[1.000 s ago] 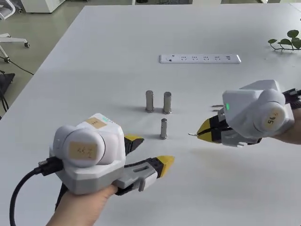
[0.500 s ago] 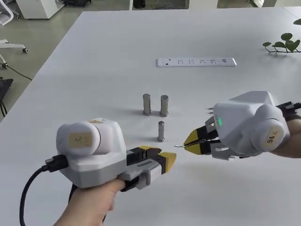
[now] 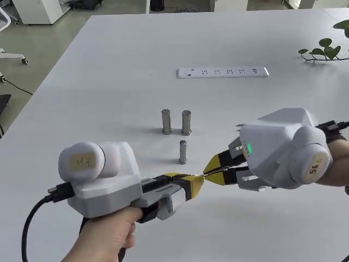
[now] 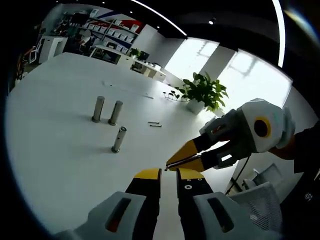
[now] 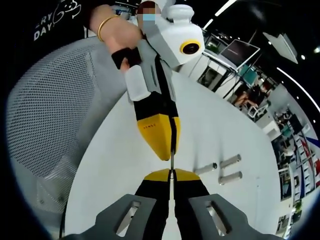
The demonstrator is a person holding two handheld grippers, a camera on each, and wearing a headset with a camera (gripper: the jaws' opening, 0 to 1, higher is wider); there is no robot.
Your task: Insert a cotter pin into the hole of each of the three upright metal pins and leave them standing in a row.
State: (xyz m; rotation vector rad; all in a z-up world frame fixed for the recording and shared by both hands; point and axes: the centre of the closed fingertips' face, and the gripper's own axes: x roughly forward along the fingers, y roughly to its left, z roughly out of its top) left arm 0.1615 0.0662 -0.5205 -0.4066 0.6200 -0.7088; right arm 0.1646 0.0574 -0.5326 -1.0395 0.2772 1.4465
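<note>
1. Beneath it all, the white surface [image 3: 109,82] spreads wide.
2. Over its near part, the right tongs [image 3: 208,170] are clamped on a cotter pin [image 5: 171,165]. The left tongs [image 3: 197,183] meet them tip to tip, jaws narrowly apart.
3. Just behind the tips, three metal pins [image 3: 186,122] stand upright: two side by side, one in front, apart.
4. The cotter pin's free end sits in the left gap.

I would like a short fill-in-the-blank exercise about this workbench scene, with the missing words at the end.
1. ____ metal pins stand upright on the table.
2. The right tool is ____ on a cotter pin.
3. The power strip behind the metal pins is coloured ____.
Missing words: three; shut; white.
</note>
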